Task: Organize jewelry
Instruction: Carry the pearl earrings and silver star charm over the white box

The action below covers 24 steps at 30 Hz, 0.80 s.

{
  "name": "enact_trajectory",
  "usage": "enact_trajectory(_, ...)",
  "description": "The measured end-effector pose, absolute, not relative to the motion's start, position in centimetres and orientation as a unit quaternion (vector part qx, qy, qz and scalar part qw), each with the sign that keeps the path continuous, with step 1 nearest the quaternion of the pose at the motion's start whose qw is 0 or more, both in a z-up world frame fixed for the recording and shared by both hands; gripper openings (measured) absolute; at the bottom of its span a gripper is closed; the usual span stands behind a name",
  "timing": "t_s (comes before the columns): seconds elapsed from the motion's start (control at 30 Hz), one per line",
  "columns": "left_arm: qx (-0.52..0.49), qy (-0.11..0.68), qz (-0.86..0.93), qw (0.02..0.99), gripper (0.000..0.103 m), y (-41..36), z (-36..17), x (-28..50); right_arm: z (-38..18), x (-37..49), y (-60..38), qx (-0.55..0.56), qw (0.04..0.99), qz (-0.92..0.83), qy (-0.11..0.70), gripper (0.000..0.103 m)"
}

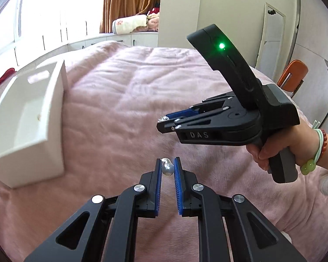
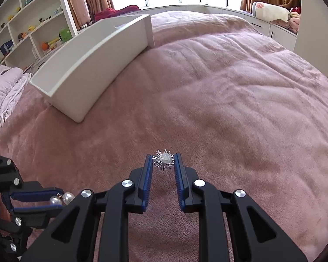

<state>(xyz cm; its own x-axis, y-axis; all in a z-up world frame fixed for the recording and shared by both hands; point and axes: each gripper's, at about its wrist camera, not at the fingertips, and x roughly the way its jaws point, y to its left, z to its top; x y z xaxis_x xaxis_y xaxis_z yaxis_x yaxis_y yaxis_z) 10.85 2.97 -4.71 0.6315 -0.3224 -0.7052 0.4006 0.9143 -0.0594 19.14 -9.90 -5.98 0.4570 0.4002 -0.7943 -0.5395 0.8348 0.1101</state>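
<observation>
My left gripper is shut on a pearl earring with two pearls, held above the pink bed cover; it also shows in the right wrist view at the lower left. My right gripper is shut on a silver spiky brooch with a pale stone; in the left wrist view the right gripper is raised on the right, the brooch glinting at its tips. A white open box lies on the bed at the left; the box is ahead-left of the right gripper.
The pink blanket covers the bed. White shelves with toys stand at the far left, a window bench with pillows behind. A folded pale quilt lies at the bed's left edge. An orange chair stands at the right.
</observation>
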Motion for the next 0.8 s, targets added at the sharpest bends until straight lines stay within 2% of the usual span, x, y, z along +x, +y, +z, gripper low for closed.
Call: enact_trajectory(0.8,0.042,0.348,-0.139,0.926,0.016,12.8,5.5,14.4,7.1,22.3,0.1,-0.155,0.871,0.302,0.354,0.021)
